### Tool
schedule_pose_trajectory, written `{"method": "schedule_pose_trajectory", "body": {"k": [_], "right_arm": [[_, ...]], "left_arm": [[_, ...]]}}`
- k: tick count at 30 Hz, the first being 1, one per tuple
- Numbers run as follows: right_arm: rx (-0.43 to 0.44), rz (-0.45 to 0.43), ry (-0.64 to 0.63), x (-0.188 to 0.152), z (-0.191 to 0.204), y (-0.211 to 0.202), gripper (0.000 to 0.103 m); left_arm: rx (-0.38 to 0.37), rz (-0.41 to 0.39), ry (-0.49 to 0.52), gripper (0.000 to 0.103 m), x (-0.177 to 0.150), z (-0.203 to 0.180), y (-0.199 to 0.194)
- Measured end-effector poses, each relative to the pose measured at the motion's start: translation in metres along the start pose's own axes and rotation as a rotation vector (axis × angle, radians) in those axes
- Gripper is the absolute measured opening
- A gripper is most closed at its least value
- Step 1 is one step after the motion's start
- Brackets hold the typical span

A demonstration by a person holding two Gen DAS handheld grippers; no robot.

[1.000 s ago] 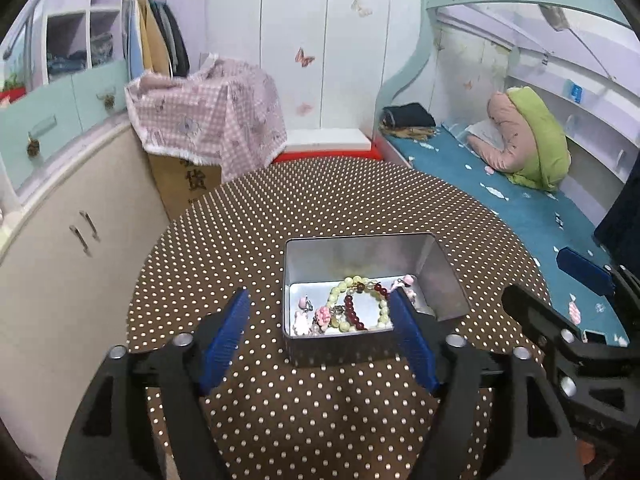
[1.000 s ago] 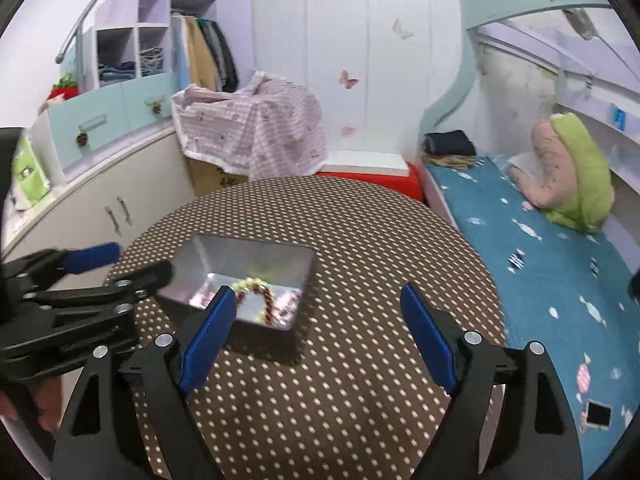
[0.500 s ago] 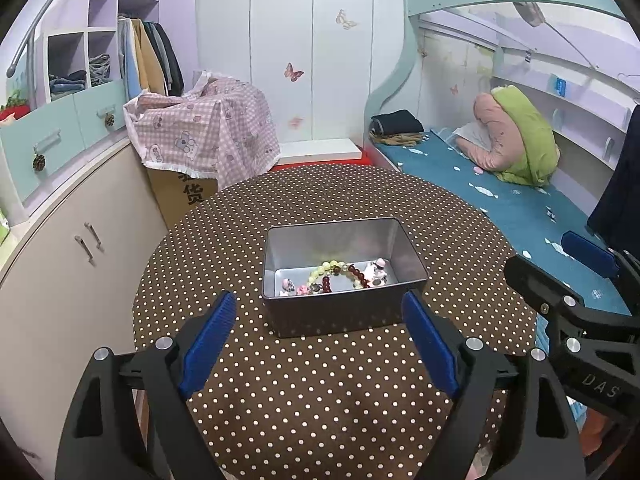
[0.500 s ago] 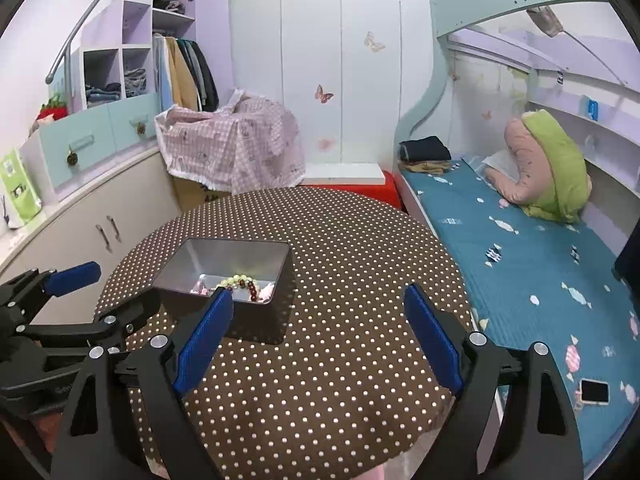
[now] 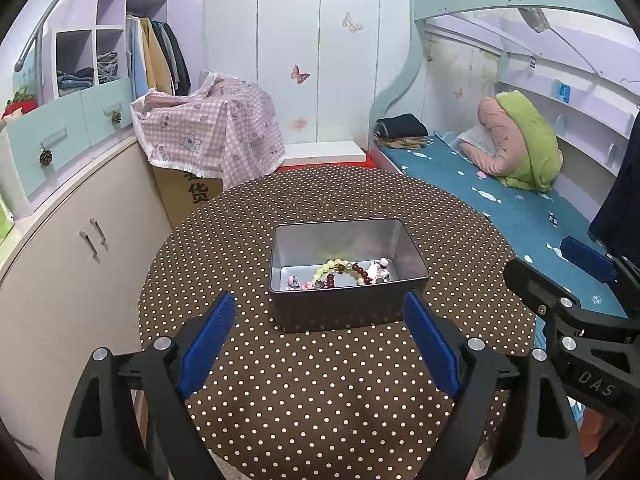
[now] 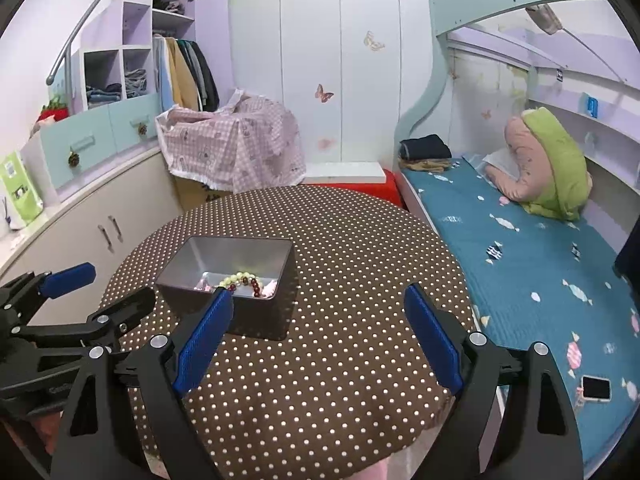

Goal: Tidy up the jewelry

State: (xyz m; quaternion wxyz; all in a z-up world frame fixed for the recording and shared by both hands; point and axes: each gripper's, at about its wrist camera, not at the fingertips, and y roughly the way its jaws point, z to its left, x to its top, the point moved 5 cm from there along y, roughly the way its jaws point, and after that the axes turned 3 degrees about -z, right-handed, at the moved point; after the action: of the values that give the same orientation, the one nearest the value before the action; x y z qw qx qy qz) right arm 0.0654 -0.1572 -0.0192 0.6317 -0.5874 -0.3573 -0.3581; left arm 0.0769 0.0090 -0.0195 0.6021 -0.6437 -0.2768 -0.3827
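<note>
A silver metal tin (image 5: 348, 308) stands on the round brown polka-dot table (image 5: 320, 380). Inside it lie a bead bracelet (image 5: 344, 268) of pale green and dark red beads and some small pink and white trinkets (image 5: 380, 271). My left gripper (image 5: 320, 344) is open and empty, held back from the tin's near side. My right gripper (image 6: 320, 340) is open and empty, to the right of the tin (image 6: 228, 276); the bracelet (image 6: 244, 282) shows over its left finger. Each gripper appears at the edge of the other's view.
A low cream cabinet (image 5: 72, 264) curves along the left. A cardboard box under a pink checked cloth (image 5: 208, 136) stands behind the table. A bed with a teal sheet (image 6: 520, 264) lies to the right, with a phone (image 6: 596, 387) on it.
Both grippers have drawn back and up from the tin, which now looks smaller and farther away. The tin and its contents have not moved. Both grippers stayed open.
</note>
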Motion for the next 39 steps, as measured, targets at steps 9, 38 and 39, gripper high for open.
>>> {"method": "schedule_pose_trajectory", "body": {"k": [9,38,39], "right_arm": [[0.003,0.006,-0.001,-0.001,0.004,-0.001,0.085],[0.004,0.023,0.0,-0.007,0.007,0.008,0.085],[0.005,0.023,0.0,-0.007,0.007,0.008,0.085]], "left_arm": [[0.011,-0.002,-0.004,0.084,0.0,0.002,-0.003],[0.002,0.017,-0.062,0.085,-0.003,0.008,-0.004],[0.0,0.017,-0.062,0.085,-0.003,0.009,-0.004]]}}
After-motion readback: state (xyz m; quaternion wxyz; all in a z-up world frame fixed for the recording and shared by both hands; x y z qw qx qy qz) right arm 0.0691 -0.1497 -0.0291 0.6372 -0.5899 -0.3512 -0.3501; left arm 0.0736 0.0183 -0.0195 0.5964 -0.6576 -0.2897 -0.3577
